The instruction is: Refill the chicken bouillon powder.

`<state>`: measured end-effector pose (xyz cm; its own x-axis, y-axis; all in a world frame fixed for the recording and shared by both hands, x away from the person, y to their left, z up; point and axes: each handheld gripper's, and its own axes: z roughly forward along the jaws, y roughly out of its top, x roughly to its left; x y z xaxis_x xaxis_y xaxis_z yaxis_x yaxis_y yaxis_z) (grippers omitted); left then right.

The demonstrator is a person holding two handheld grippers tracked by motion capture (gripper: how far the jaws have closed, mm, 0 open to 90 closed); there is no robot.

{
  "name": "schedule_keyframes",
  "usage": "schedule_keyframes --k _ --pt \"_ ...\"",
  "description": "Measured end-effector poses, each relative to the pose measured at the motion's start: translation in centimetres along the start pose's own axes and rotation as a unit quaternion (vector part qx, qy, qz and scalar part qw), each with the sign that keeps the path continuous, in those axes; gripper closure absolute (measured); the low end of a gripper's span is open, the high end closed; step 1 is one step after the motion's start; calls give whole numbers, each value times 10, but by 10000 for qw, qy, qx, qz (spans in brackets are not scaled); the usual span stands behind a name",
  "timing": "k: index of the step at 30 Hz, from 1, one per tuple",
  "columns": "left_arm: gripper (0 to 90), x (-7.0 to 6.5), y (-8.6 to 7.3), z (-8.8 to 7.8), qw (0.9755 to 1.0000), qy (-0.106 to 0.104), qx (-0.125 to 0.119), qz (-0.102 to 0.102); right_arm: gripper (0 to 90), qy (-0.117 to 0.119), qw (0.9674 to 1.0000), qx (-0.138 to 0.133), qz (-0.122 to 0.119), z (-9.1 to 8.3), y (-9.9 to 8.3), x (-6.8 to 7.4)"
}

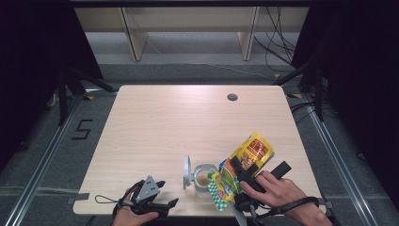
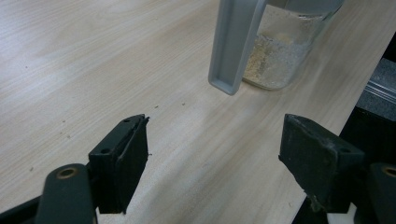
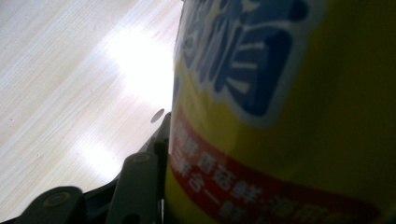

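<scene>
Nearest to us, at the tabletop's near edge, we see our left gripper on the left, its grey three-cornered plate on top. Looking along it, we find its two black jaws standing wide apart over bare wood, with nothing between them.

Moving right, we come to a small clear jar standing upright near the same edge. Its grey hinged lid is flipped open and stands up on the jar's left side. From the left gripper view, we can see a shallow layer of pale beige powder or granules at the bottom of the jar, with a dusting on the glass higher up, and the lid's grey edge hanging down in front of it.

Further right, our right gripper has its jaws clamped on a yellow seasoning packet, printed in red, green and blue. The packet is tipped, its lower end slanting down just beside the jar's open mouth and its upper end pointing away to the right. We cannot tell whether anything is pouring out. From the right gripper view, the packet's yellow face with blue and red lettering sits right against the left jaw.
</scene>
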<state>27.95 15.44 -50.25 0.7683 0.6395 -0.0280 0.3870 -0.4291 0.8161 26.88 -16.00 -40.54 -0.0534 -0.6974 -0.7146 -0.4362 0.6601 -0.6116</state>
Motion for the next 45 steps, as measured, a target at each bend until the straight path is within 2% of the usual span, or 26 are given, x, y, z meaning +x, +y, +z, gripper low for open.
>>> schedule_keyframes --k 2,3,6,14,15,16,17,20,21,27,33,37,39,41,43,45 --pt "231 0 0 0 10000 -2 1 -3 590 -12 10000 6 -69 0 0 -2" --pt "231 2 0 0 9999 46 37 93 590 -56 10000 30 -19 -1 -1 -1" --pt "231 -1 0 1 10000 -4 -52 -72 590 52 10000 19 11 0 -1 -1" --pt "231 0 0 0 10000 13 -2 -32 590 -21 10000 61 -10 0 -1 -3" --pt "231 0 0 0 10000 25 13 -4 590 20 10000 -3 -21 0 -2 -4" --pt "231 0 0 0 10000 16 -7 -33 591 -17 9999 1 -113 0 -2 -5" --pt "231 -1 0 0 9998 4 5 -176 590 12 9999 -11 -152 0 -2 -6" --pt "231 -1 0 0 9998 -6 6 -176 591 -53 9999 19 -102 -1 -3 -5" --pt "231 -1 0 0 9999 18 18 -154 598 34 10000 14 -29 0 -3 -4" --pt "231 -1 -1 0 9999 19 38 -166 599 16 9999 61 -116 0 -4 -5" --pt "231 -1 -1 0 9998 17 20 -176 599 26 10000 19 -55 1 -5 -5" --pt "231 -1 -1 0 9998 15 27 -173 599 40 9999 53 -103 0 -4 -6" --pt "231 0 0 0 10000 15 12 -88 599 29 9999 6 -97 1 -4 -6" --pt "231 -1 0 0 9999 15 -9 -159 600 9 10000 11 -96 1 -3 -6" --pt "231 -1 0 0 9998 -1 87 -161 600 6 10000 3 -99 1 -3 -7" --pt "231 -2 0 2 9998 -25 -7 -209 599 -19 9999 52 -137 1 -2 -7"
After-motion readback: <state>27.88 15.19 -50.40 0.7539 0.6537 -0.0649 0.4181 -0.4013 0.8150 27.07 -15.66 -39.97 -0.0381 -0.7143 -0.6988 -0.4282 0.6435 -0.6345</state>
